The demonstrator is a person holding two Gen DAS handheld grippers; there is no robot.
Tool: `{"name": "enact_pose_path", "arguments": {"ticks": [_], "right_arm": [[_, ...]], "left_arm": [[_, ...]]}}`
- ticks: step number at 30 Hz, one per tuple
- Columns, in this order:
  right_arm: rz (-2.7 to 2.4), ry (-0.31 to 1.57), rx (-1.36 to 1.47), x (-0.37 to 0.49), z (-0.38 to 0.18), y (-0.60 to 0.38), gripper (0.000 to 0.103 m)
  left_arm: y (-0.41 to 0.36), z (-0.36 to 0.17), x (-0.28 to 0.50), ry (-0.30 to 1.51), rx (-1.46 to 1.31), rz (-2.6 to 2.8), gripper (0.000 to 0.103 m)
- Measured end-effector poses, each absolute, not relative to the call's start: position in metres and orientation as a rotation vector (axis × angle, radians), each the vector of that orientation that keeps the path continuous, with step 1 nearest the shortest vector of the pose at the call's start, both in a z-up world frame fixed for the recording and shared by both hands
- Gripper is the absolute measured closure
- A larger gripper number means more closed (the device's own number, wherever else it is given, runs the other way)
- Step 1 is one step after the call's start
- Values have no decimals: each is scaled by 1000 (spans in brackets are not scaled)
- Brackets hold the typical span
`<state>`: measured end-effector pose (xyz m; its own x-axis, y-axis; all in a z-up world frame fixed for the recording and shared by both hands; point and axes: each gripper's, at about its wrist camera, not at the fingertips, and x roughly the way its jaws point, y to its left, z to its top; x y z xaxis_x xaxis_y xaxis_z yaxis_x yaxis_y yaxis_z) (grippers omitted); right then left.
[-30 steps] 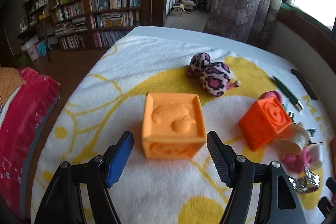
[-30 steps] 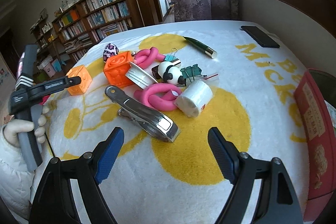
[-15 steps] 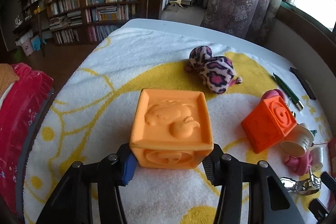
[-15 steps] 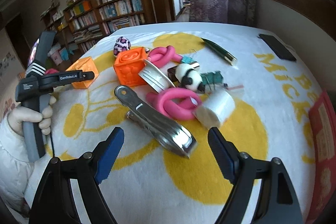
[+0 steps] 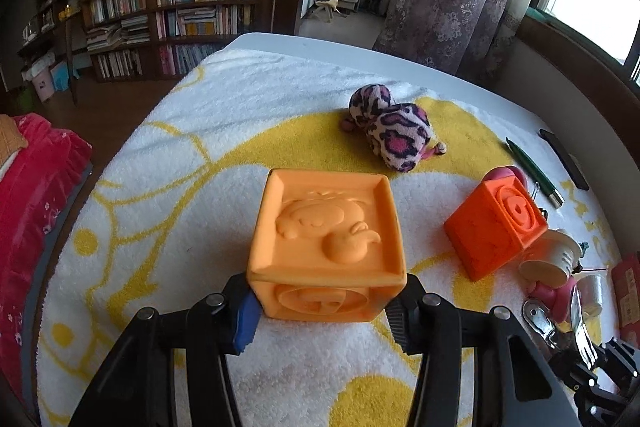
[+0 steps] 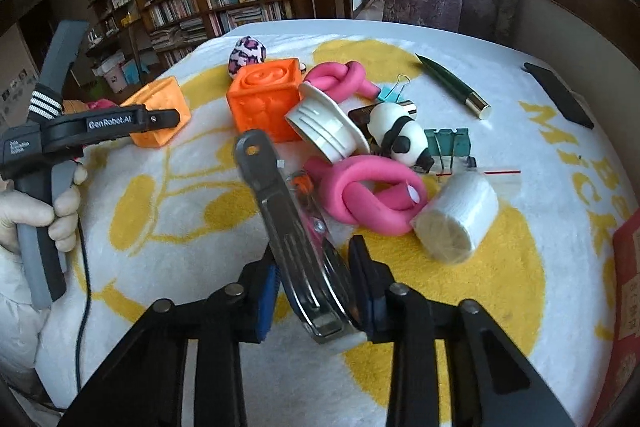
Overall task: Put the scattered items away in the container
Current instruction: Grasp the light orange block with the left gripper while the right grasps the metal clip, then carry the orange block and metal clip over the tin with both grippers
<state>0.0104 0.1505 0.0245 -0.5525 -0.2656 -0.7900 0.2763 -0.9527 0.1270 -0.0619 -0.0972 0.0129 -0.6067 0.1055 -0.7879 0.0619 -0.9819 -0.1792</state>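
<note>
My left gripper (image 5: 324,319) is shut on a light orange toy cube (image 5: 326,227) with a raised face, resting on the yellow-and-white towel (image 5: 200,155). The cube also shows in the right wrist view (image 6: 160,111), held by the left gripper (image 6: 160,119). My right gripper (image 6: 316,291) is shut on a large metal clip (image 6: 292,235) lying on the towel. A red box (image 6: 624,299) shows at the right edge.
A darker orange cube (image 6: 266,99), pink foam knots (image 6: 372,187), a panda toy (image 6: 400,135), a white roll (image 6: 456,215), a white lid (image 6: 324,127), a green pen (image 6: 452,87), binder clips (image 6: 448,143), a black strip (image 6: 560,95) and a leopard plush (image 5: 396,131) lie scattered.
Both grippers moved forward and closed: the left onto the light orange cube, the right onto the metal clip.
</note>
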Motion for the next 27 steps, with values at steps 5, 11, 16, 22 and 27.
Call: {"name": "enact_pose_path", "arguments": {"ticks": [5, 11, 16, 22, 27], "right_arm": [[-2519, -89, 1260, 17, 33, 157, 79], [-2542, -182, 1206, 32, 47, 170, 79], [-2585, -250, 1170, 46, 59, 188, 79], [-2670, -299, 1123, 68, 73, 216, 79], [-2773, -352, 1071, 93, 90, 251, 79]], "left_arm": [[-94, 17, -59, -293, -1363, 2778, 49], [-87, 26, -51, -279, -1331, 2775, 49], [-72, 35, -40, -281, -1305, 2754, 49], [-40, 45, -26, -235, -1269, 2699, 49], [0, 62, -14, -159, -1211, 2643, 49]]}}
